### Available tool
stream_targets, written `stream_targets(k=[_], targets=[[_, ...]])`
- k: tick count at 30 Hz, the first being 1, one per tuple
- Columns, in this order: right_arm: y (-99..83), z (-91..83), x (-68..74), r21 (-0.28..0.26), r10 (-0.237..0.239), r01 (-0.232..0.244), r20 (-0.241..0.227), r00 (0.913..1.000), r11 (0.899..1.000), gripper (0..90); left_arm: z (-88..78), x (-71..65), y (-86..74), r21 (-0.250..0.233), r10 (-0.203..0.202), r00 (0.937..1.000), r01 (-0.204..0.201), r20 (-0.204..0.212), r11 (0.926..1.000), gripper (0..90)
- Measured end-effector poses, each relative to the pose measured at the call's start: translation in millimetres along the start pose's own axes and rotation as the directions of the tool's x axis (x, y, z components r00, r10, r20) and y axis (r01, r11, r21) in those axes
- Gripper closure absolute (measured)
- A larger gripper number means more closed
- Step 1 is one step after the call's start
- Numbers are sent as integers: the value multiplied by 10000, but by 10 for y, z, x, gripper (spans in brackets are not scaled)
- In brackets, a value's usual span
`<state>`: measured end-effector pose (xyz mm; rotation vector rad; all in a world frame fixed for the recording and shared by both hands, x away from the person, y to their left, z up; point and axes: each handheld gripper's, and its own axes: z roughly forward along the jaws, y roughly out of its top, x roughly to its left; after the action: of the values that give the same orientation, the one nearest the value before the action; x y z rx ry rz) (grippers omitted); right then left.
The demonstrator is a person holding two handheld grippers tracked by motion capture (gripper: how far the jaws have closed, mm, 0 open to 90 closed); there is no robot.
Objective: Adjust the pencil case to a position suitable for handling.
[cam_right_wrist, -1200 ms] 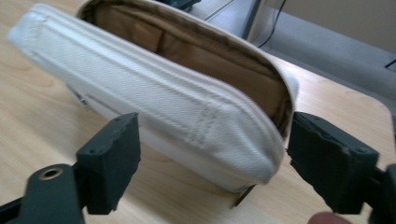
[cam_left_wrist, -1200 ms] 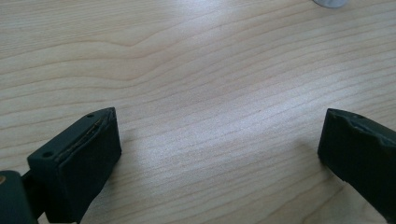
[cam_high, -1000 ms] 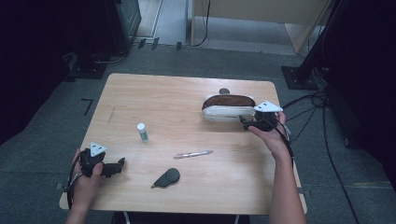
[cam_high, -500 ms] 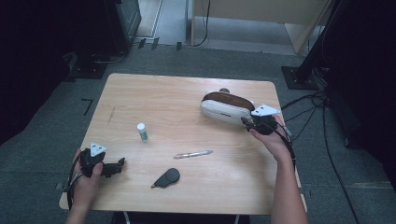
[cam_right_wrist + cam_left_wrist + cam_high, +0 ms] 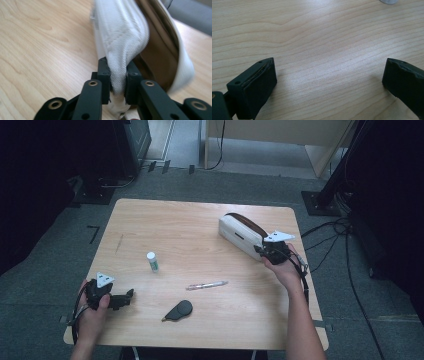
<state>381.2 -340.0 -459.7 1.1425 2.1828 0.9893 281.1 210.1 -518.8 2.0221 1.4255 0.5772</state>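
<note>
A white fabric pouch [image 5: 242,235] with a brown lining lies open at the table's far right. My right gripper [image 5: 261,250] has just been closing and now pinches the pouch's near wall [image 5: 120,65] between its jaws, as the right gripper view [image 5: 118,80] shows. The pouch now angles diagonally. My left gripper [image 5: 127,296] rests at the near left corner, held by a hand, jaws wide apart over bare wood [image 5: 329,75]. A small white bottle [image 5: 152,261], a pen [image 5: 207,284] and a dark teardrop-shaped item [image 5: 178,310] lie on the table between the two grippers.
The wooden table [image 5: 185,225] has rounded corners and stands on grey carpet. Cables [image 5: 330,240] trail on the floor to the right, and dark equipment stands behind the table's left side.
The right gripper's jaws closed onto the pouch's edge, and the pouch swung from lying crosswise to a diagonal. The left gripper stayed put.
</note>
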Motion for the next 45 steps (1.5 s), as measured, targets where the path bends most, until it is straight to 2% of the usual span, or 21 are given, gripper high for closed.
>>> stream_targets(k=[3, 6, 10, 14, 16, 17, 24, 36, 45], targets=[[73, -36, 95, -305, -79, 95, 529, 9986, 9995, 809, 0, 0, 0, 0, -9, 10000, 9, 4, 10000, 0], [151, -79, 185, -611, -143, 194, 825, 9965, 9979, 813, -1, 0, 0, 18, 23, 10000, -23, 24, 10000, 0], [250, -104, 362, -886, -449, 525, 860, 9953, 9947, 814, -1, -2, 0, 9, 7, 10000, -7, 33, 10000, 0], [333, -78, 558, -944, -611, 673, 679, 9958, 9933, 814, -2, -1, 0, 19, 18, 10000, -18, 34, 10000, 0], [371, -49, 652, -959, -872, 929, 622, 9943, 9910, 814, -2, -1, 0, 20, 21, 10000, -21, 35, 10000, 0], [387, -43, 709, -915, -820, 870, 572, 9950, 9920, 814, -2, -1, 0, 19, 22, 10000, -22, 37, 10000, 0], [483, 4, 1023, -1063, -1299, 1298, 65, 9915, 9858, 814, -2, -2, 0, 24, 42, 10000, -43, 54, 10000, 0], [440, 48, 1374, -988, -1724, 1677, -409, 9842, 9809, 814, -1, -3, 1, 16, 50, 10000, -51, 73, 10000, 0], [362, 78, 1564, -907, -1600, 1516, -948, 9825, 9843, 813, -1, -2, 1, 18, 61, 9999, -61, 81, 10000, 0]])
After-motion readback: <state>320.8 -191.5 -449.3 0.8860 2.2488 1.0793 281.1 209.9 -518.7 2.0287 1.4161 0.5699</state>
